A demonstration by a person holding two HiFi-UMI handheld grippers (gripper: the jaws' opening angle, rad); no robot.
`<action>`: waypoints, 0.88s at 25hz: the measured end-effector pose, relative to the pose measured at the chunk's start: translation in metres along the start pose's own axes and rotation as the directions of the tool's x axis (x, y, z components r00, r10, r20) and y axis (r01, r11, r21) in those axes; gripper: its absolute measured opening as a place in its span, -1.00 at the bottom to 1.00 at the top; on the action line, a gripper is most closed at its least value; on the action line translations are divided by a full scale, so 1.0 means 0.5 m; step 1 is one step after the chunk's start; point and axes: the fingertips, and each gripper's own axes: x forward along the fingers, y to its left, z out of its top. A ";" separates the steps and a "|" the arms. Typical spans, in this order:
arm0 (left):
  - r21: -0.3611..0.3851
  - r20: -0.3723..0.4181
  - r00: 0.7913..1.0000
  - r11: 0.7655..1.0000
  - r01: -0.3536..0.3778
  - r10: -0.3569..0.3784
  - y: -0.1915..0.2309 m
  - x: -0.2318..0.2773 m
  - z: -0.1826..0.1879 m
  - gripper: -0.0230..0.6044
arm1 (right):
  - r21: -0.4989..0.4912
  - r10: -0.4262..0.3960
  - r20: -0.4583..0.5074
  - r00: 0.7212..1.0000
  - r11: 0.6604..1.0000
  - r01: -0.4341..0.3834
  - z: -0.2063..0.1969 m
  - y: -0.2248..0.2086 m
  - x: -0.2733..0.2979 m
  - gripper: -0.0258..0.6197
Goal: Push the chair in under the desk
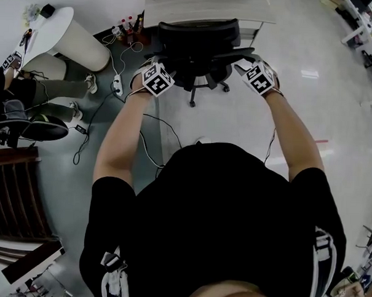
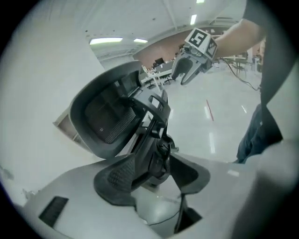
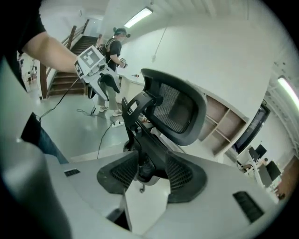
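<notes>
Two empty, open-jawed grippers flanked the chair (image 1: 197,40): left gripper (image 1: 153,74) and right gripper (image 1: 254,73) equally near, desk (image 1: 204,7) beyond.

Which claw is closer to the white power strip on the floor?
Left. The left claw hangs just right of the power strip in the head view; the right claw is beyond the chair.

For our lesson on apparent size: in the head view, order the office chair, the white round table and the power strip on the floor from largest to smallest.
Largest, too alike to rank: office chair and white round table.
Clearly smallest: power strip.
</notes>
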 end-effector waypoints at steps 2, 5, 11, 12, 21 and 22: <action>-0.053 0.046 0.999 0.999 -0.001 0.004 -0.020 -0.024 0.014 -0.18 | 0.058 0.005 0.029 1.000 0.998 -0.006 0.003 0.012 -0.024 -0.38; -0.144 0.132 0.991 0.990 0.010 0.009 -0.053 -0.059 0.035 -0.19 | 0.150 0.005 0.068 0.998 0.989 -0.015 -0.001 0.034 -0.060 -0.42; -0.343 0.318 0.947 0.937 0.064 0.052 -0.099 -0.155 0.080 -0.45 | 0.288 -0.013 0.145 0.989 0.957 -0.029 -0.005 0.069 -0.122 -0.53; -0.373 0.340 0.938 0.925 0.074 0.063 -0.105 -0.167 0.085 -0.49 | 0.305 -0.017 0.157 0.988 0.952 -0.032 -0.006 0.073 -0.132 -0.54; -0.498 0.414 0.901 0.861 0.105 0.130 -0.147 -0.227 0.072 -0.72 | 0.401 -0.060 0.237 0.970 0.915 -0.041 0.009 0.117 -0.189 -0.71; -0.508 0.420 0.898 0.854 0.110 0.134 -0.151 -0.232 0.069 -0.74 | 0.409 -0.074 0.252 0.965 0.912 -0.037 0.016 0.118 -0.197 -0.77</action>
